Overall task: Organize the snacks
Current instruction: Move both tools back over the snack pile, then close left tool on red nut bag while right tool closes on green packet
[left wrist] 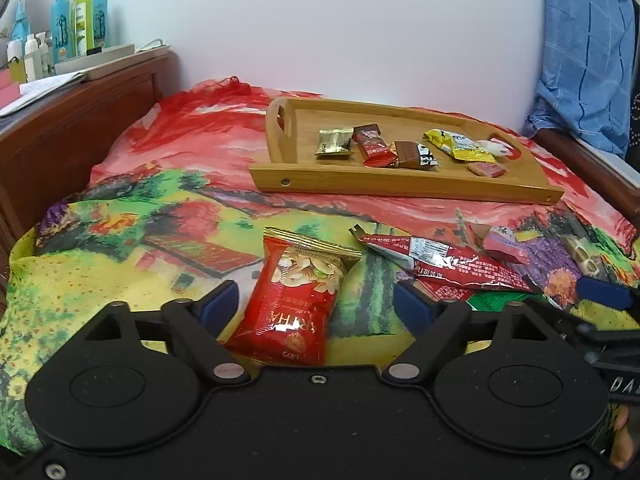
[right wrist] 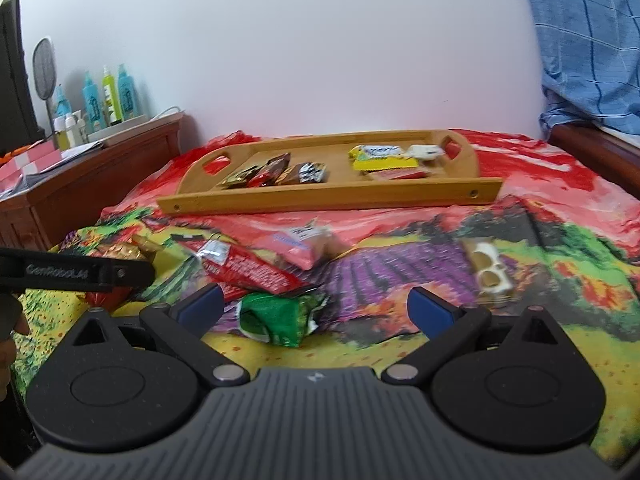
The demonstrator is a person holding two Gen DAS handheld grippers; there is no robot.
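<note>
A wooden tray [left wrist: 344, 182] lies at the back of the bed and holds several small snack packs; it also shows in the right wrist view [right wrist: 320, 198]. My left gripper [left wrist: 316, 300] is open, its fingers on either side of a red nut bag [left wrist: 294, 300] lying on the bedspread. My right gripper [right wrist: 316, 306] is open and empty, just above a crumpled green packet [right wrist: 280, 316]. A long red packet [right wrist: 248, 270], a pink packet [right wrist: 298, 246] and a pale cookie pack [right wrist: 490, 270] lie loose in front of the tray.
A colourful bedspread [left wrist: 120, 280] covers the bed. A wooden headboard shelf [left wrist: 80, 120] at the left carries spray bottles [left wrist: 80, 20] and papers. Blue checked cloth [left wrist: 584, 52] hangs at the right. A white wall stands behind the tray.
</note>
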